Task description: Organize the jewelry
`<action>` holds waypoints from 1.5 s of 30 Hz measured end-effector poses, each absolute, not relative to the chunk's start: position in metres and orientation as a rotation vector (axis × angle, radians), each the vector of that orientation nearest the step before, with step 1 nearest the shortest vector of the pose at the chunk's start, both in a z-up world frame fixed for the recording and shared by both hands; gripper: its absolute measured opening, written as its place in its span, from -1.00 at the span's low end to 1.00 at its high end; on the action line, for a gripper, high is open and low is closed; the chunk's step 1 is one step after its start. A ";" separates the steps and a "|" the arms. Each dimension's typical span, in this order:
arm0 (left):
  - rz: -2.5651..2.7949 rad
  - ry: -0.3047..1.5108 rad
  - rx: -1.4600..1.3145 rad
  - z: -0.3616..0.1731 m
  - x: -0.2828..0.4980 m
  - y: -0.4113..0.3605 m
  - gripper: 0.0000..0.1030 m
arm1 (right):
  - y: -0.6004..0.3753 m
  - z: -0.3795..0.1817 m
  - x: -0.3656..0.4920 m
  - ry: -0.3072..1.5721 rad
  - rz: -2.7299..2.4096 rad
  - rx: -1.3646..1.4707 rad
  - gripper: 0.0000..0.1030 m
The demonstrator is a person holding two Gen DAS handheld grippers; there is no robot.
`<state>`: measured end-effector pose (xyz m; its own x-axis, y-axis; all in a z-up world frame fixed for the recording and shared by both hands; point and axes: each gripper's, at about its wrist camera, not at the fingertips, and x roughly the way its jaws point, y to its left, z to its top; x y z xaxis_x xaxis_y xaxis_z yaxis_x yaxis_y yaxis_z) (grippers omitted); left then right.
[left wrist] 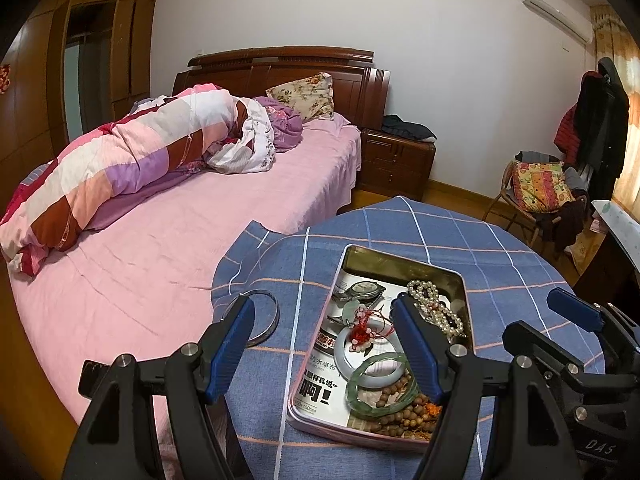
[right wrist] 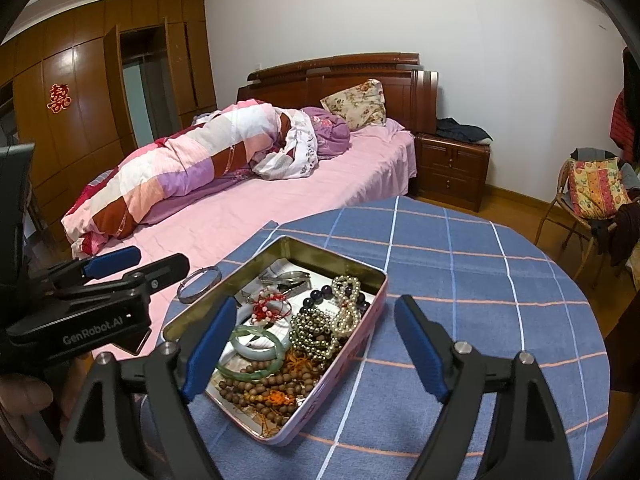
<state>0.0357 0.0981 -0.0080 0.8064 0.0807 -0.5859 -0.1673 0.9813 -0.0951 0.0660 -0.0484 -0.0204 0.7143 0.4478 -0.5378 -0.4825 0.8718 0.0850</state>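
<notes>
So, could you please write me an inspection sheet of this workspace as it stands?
Surface: round table under a blue checked cloth.
Job's things: open tin holding a green bangle, pearl strand, wooden beads, watch; silver bangle lies outside on the cloth, left of the tin.
Clutter: nothing seen.
Grippers: left gripper and right gripper both open, holding nothing.
Cables: nothing seen.
Surroundings: bed with rolled quilt, nightstand, chair piled with clothes.

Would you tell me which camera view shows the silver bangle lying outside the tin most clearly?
The right wrist view: the silver bangle lies unobstructed on the cloth beside the tin. In the left wrist view, the left gripper finger covers part of it.
</notes>
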 end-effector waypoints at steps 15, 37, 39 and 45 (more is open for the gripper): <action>0.138 0.624 -0.181 -0.010 0.038 0.105 0.39 | -0.048 -0.022 0.066 0.578 0.514 -0.067 0.68; 0.157 0.656 -0.178 -0.017 0.041 0.108 0.39 | -0.045 -0.024 0.065 0.585 0.522 -0.076 0.70; 0.160 0.654 -0.174 -0.018 0.041 0.109 0.39 | -0.044 -0.024 0.066 0.585 0.522 -0.076 0.71; 0.163 0.652 -0.152 -0.020 0.039 0.105 0.39 | -0.044 -0.024 0.066 0.587 0.522 -0.078 0.72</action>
<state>0.0393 0.1048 -0.0200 0.7827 0.1031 -0.6137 -0.1984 0.9761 -0.0890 0.0659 -0.0435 -0.0245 0.7071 0.4475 -0.5475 -0.4911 0.8679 0.0751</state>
